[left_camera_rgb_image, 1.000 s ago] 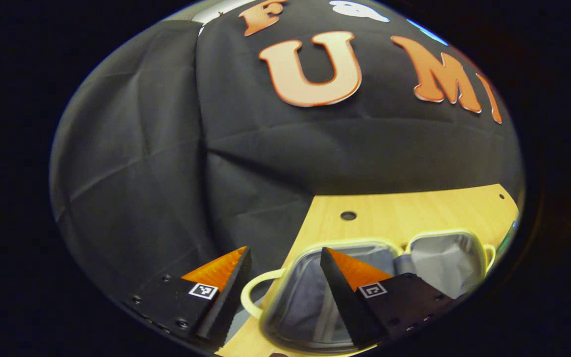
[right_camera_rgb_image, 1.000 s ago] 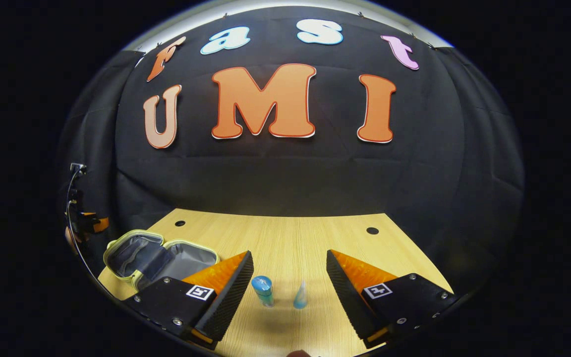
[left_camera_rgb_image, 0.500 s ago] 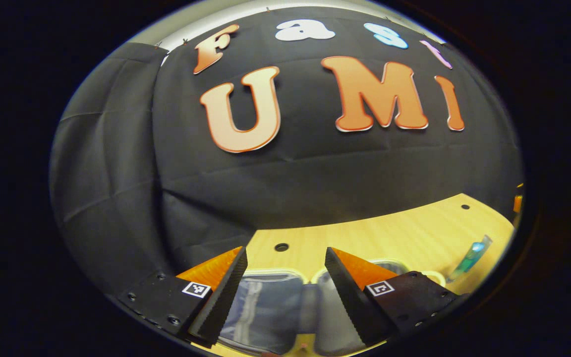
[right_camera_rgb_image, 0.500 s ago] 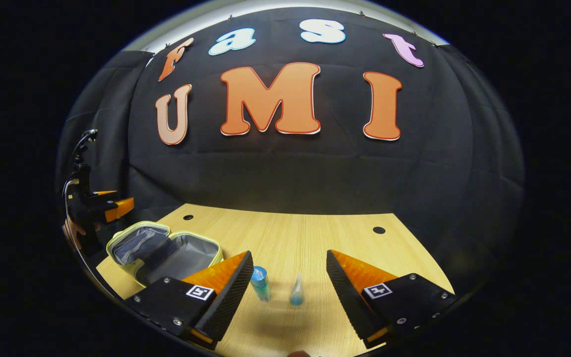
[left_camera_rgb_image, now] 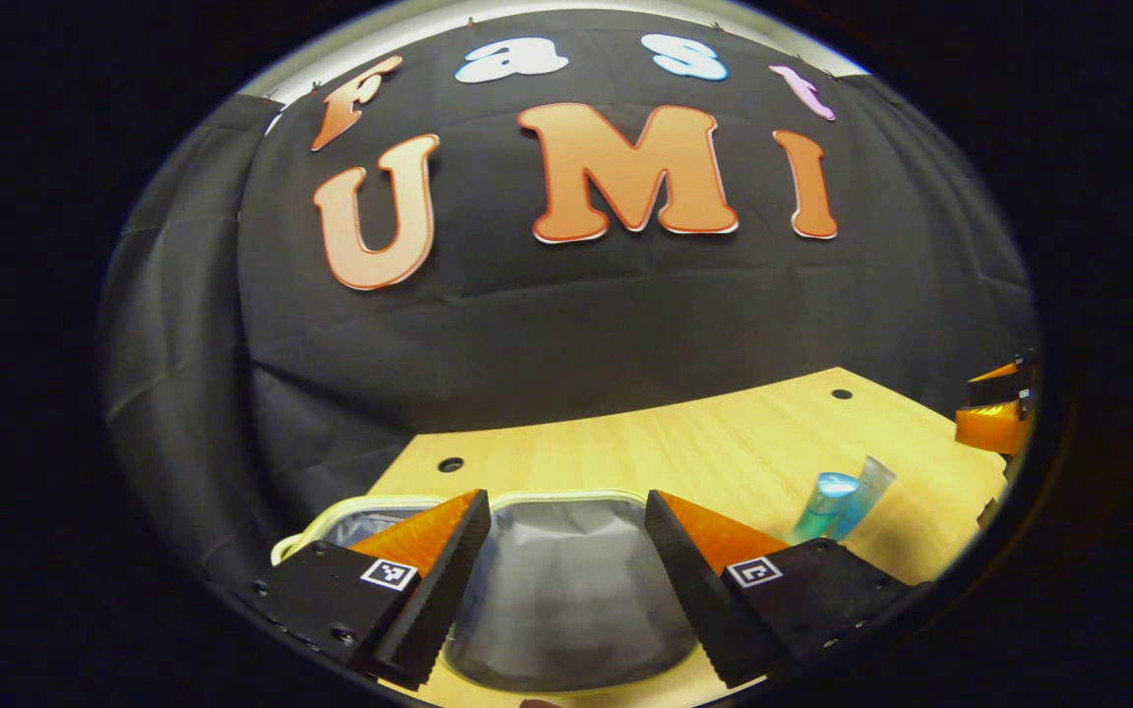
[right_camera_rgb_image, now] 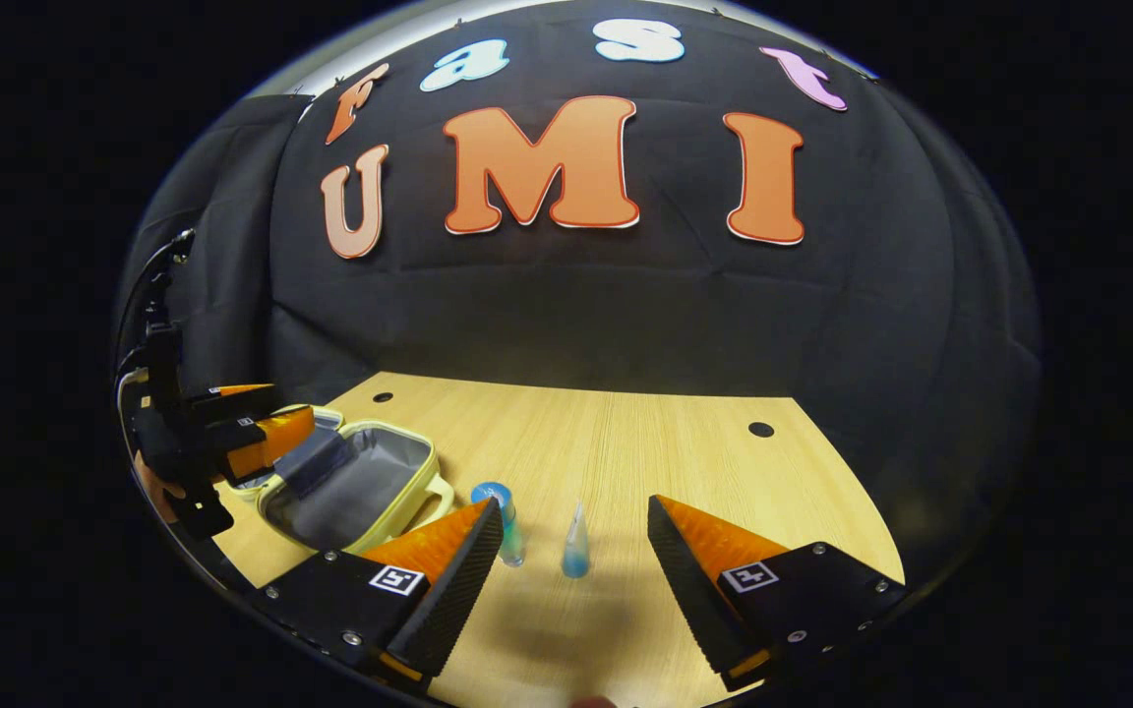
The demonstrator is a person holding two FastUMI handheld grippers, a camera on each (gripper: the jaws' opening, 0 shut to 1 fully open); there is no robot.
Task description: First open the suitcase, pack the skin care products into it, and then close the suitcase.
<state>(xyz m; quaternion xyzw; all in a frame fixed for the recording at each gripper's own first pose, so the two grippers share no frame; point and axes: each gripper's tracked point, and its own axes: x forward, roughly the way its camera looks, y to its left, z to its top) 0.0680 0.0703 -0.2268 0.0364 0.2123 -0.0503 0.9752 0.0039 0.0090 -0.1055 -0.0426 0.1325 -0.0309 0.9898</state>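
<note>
Both claws gape wide, holding nothing: the left claw (left_camera_rgb_image: 559,511) has swung over the open suitcase (left_camera_rgb_image: 566,590) (bottles (right_camera_rgb_image: 537,536) ahead of the right claw (right_camera_rgb_image: 574,521)).

1. The left gripper (left_camera_rgb_image: 562,511) had two wedge-shaped fingers (left_camera_rgb_image: 429,590) with serrated inner edges.
2. Each finger sat on a black block with small screws and a square black-and-white marker (left_camera_rgb_image: 388,574).
3. The right gripper (right_camera_rgb_image: 576,521) was built the same: ridged wedge fingers, black blocks, screws, a square marker (right_camera_rgb_image: 749,577) on each.
4. In the right gripper view, thin black cables (right_camera_rgb_image: 139,305) rose in a curve behind the left gripper's black body.
</note>
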